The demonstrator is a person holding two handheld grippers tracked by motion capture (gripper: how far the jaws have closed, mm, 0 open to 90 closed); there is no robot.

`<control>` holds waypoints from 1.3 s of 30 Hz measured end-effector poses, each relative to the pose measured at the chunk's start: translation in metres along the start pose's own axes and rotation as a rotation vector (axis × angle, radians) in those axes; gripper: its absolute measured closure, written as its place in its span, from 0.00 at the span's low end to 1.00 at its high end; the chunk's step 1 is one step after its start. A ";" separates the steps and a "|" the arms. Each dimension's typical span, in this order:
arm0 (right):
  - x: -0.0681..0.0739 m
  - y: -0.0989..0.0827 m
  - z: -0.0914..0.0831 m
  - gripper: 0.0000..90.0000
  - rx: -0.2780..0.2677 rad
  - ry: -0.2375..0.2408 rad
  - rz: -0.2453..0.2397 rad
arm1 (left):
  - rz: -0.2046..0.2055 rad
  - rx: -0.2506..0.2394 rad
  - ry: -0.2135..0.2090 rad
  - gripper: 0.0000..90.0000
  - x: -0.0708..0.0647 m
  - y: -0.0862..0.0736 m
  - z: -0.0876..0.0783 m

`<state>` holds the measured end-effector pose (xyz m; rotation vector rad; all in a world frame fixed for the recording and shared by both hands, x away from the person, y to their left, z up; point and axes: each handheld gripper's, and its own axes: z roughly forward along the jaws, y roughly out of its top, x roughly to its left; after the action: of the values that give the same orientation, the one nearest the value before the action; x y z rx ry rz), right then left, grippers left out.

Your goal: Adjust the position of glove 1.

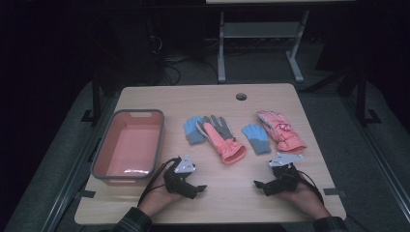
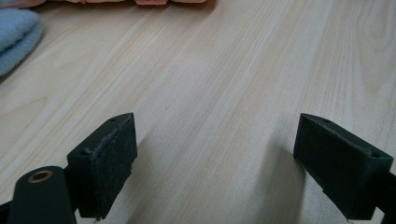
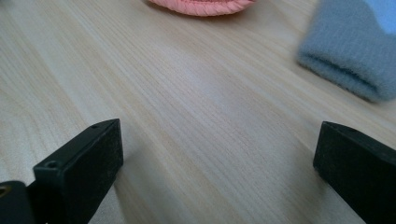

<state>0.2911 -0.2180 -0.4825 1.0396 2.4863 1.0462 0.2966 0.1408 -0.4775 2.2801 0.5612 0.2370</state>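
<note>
High view first: at the near edge of the wooden table (image 1: 212,96), two hands hold black tongs. The left gripper (image 1: 193,188) sits at about 7 o'clock and the right gripper (image 1: 263,186) at about 5 o'clock. Both rest low on the wood, each with its jaws spread wide and nothing between them. A bit farther, near the middle, lie a blue and grey glove (image 1: 194,129) touching a pink and grey glove (image 1: 223,140), then another blue glove (image 1: 255,137) just beside a pink ski glove (image 1: 280,130) toward 2 o'clock. At 9 o'clock sits a pink bin (image 1: 128,145) with a grey rim. A round hole (image 1: 241,96) is at 12 o'clock.
</note>
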 end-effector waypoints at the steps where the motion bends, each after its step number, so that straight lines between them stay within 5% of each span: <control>1: 0.000 0.000 0.000 0.01 0.000 0.000 0.000 | 0.000 0.000 0.000 0.14 0.000 0.000 0.000; 9: 0.001 0.000 -0.001 0.04 -0.003 -0.005 0.002 | 0.001 0.002 -0.002 0.14 0.000 0.000 0.000; 13: 0.001 0.002 -0.005 0.23 -0.006 0.030 -0.016 | 0.005 0.003 -0.003 0.14 0.001 0.000 0.000; 25: -0.002 0.015 -0.009 0.44 -0.017 0.022 -0.013 | 0.008 -0.002 -0.011 0.14 0.001 -0.002 -0.002; 33: -0.010 0.028 -0.014 0.75 -0.065 -0.004 0.008 | 0.012 -0.006 -0.014 0.14 0.001 -0.002 -0.001; 39: -0.015 0.036 -0.011 0.93 -0.052 -0.017 0.020 | 0.015 -0.001 -0.014 0.14 0.002 -0.002 -0.002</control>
<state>0.3156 -0.2164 -0.4497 1.0559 2.4262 1.0976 0.2967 0.1441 -0.4775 2.2840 0.5372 0.2289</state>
